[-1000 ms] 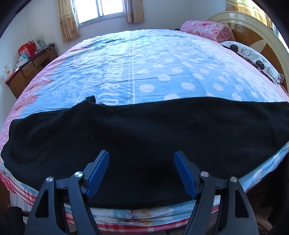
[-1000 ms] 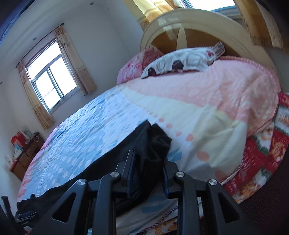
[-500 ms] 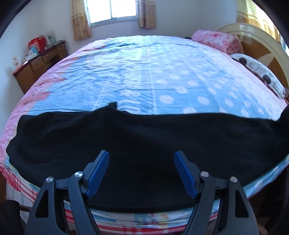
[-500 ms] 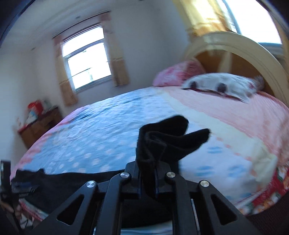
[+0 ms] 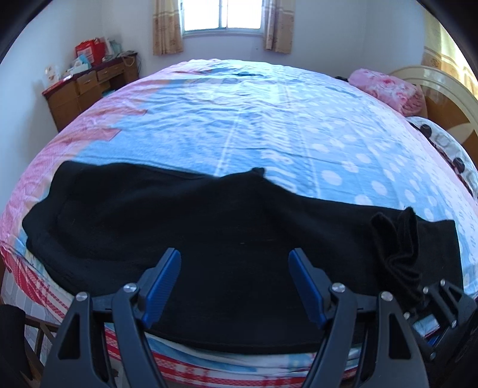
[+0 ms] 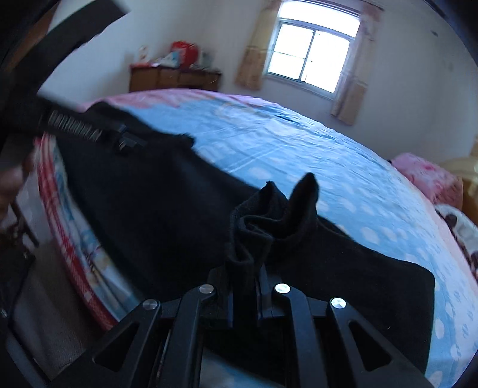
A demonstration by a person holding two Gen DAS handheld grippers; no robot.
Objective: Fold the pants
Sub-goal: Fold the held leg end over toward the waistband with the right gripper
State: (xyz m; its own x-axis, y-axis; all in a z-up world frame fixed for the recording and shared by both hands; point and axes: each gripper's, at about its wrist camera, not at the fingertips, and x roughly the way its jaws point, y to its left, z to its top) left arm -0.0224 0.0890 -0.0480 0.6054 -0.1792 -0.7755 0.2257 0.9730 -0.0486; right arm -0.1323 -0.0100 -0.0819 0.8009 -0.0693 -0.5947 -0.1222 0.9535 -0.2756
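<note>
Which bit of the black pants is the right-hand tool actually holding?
On the blue dotted bed, black pants stretch along the near edge. The right gripper pinches the leg end nearest the headboard: the only bunched, raised part; the rest lies flat.

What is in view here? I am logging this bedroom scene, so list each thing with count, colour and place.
pants: one, black, spread along the near edge of the bed, one end bunched up in the right gripper
bed sheet: one, blue with white dots and pink borders, covering the bed
pillows: two, pink floral and white with dark spots, at the headboard
headboard: one, cream and brown, right end of bed
wooden desk: one, brown, far left corner, cluttered on top
window: one, beige curtains, far wall
left gripper: blue fingers open above the pants
right gripper: shut on the pants
</note>
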